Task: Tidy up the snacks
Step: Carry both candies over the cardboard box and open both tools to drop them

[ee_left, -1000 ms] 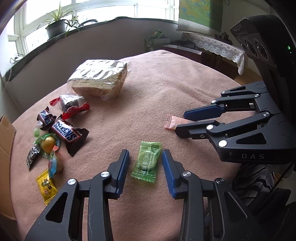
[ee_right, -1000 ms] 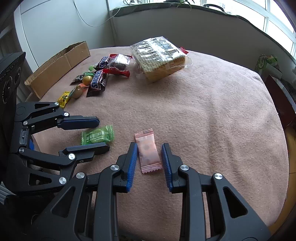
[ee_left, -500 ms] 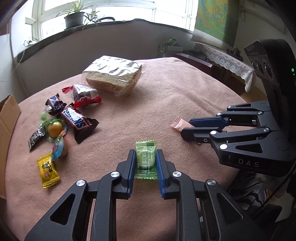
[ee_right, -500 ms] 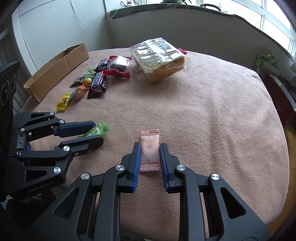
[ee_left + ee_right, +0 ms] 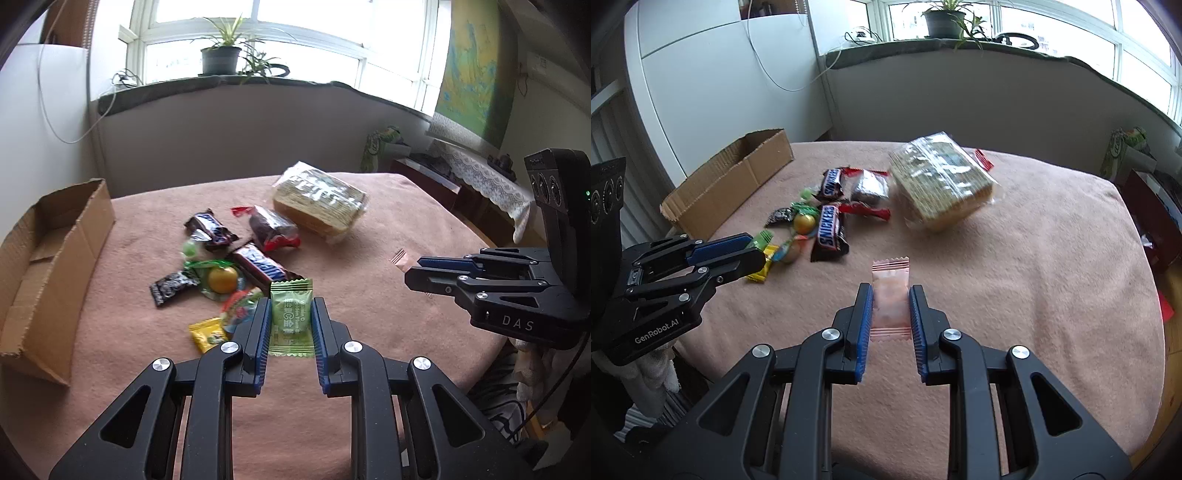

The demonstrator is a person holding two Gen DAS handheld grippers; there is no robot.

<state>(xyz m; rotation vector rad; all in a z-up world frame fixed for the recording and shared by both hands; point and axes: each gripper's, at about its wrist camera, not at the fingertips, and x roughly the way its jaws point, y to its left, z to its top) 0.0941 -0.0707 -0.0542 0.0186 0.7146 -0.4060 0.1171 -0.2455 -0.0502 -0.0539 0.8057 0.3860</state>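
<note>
The cardboard box (image 5: 44, 266) runs off the left wrist view's left edge, the cracker pack (image 5: 938, 181) is motion-blurred so its print is unreadable, and the pink sachet (image 5: 400, 258) is mostly hidden between the right gripper's (image 5: 413, 271) fingers.

a cardboard box (image 5: 55, 258) lies left on the worktop (image 5: 369, 258), loose sweets (image 5: 229, 266) beside it, a cracker pack (image 5: 321, 201) behind them.

Matt fuzzy pink cloth (image 5: 1034, 258) on table; corrugated cardboard box (image 5: 55, 266); glossy plastic wafer pack (image 5: 940, 181).
</note>
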